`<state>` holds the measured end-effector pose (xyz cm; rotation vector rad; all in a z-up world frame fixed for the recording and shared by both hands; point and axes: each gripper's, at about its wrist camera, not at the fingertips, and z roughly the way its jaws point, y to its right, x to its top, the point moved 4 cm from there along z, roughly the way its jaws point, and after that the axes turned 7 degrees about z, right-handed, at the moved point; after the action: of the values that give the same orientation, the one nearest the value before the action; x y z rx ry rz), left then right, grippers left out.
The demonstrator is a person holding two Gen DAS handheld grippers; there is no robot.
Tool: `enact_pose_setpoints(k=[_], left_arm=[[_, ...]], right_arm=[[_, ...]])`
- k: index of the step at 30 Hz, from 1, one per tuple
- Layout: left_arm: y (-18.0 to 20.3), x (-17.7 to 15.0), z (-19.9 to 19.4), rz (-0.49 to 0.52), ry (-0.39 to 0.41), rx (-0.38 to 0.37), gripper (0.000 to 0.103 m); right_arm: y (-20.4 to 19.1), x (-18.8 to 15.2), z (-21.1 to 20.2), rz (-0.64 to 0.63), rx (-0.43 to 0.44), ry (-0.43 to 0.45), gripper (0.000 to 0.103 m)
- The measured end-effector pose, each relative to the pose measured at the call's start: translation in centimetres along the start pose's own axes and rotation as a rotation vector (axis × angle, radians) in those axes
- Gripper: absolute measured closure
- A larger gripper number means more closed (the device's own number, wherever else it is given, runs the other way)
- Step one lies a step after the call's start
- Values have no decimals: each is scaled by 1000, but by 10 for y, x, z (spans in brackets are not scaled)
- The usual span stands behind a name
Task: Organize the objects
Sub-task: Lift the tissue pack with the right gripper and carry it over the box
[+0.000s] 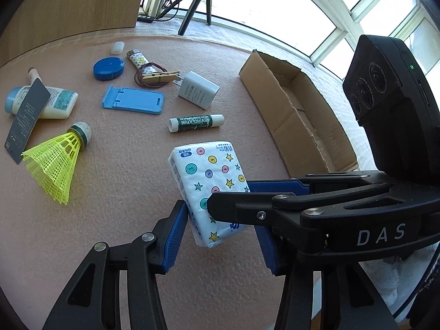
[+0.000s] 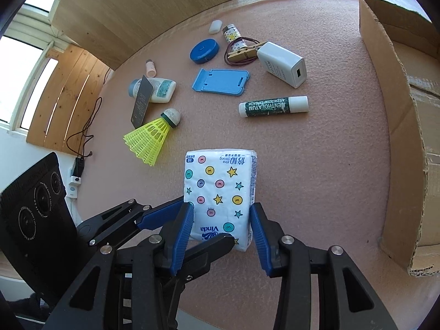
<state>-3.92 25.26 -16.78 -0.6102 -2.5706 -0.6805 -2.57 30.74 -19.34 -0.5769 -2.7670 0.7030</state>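
While the tissue pack (image 2: 220, 192) is clamped by the right gripper (image 2: 221, 229) and also pinched by the left gripper (image 1: 220, 233), clear of the mat (image 1: 110, 220), one grip should be released before it is carried to the box (image 1: 297, 115) beside it.

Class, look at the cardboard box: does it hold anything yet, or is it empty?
Empty, as far as shown: the cardboard box shows only bare cardboard floor; its near end is hidden by a gripper.

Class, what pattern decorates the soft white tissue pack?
Pastel dots and small stars cover the tissue pack; the right wrist view shows it best.
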Motion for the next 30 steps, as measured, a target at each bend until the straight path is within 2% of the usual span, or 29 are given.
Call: enact_pose_setpoints(k=[12, 20, 30], left_arm=[[77, 57, 3, 153, 70, -67, 51], [133, 86, 32, 242, 70, -130, 51], [180, 106, 70, 301, 52, -167, 51]], right_arm=[[29, 6, -82, 40, -33, 174, 64], [74, 7, -129, 113, -74, 269, 64], [123, 14, -158, 186, -115, 325, 64]])
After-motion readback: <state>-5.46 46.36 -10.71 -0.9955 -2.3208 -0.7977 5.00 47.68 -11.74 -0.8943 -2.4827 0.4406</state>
